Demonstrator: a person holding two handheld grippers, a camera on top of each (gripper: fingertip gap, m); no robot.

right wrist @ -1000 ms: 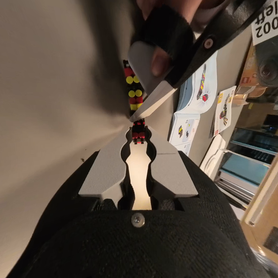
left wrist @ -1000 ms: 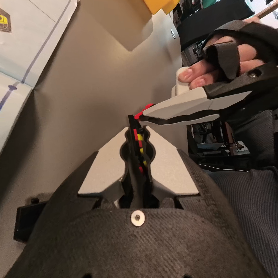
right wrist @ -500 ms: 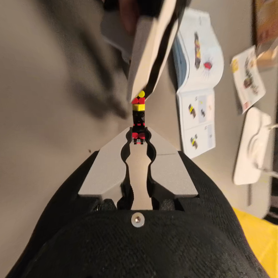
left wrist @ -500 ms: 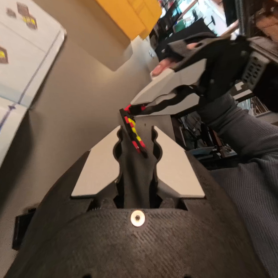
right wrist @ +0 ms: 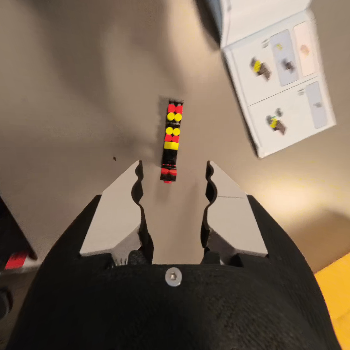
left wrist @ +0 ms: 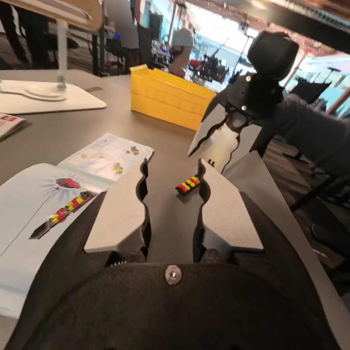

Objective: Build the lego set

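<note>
We see a glossy open instruction booklet (left wrist: 79,181) lying flat at the left of the smooth grey tabletop (left wrist: 75,128). Our left gripper (left wrist: 172,166) hangs with its matte grey, wavy-edged fingers apart and empty. Beyond them on the tabletop lies the lego build (left wrist: 187,185), a narrow black strip studded red and yellow. A yellow plastic bin (left wrist: 170,102) stands behind. Our right gripper (left wrist: 212,149), spread and empty, hovers just above.

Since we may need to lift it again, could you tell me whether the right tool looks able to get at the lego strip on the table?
Probably yes. The right tool is open and empty, the lego strip lies flat on the table straight ahead of it, and nothing sits between them.
</note>
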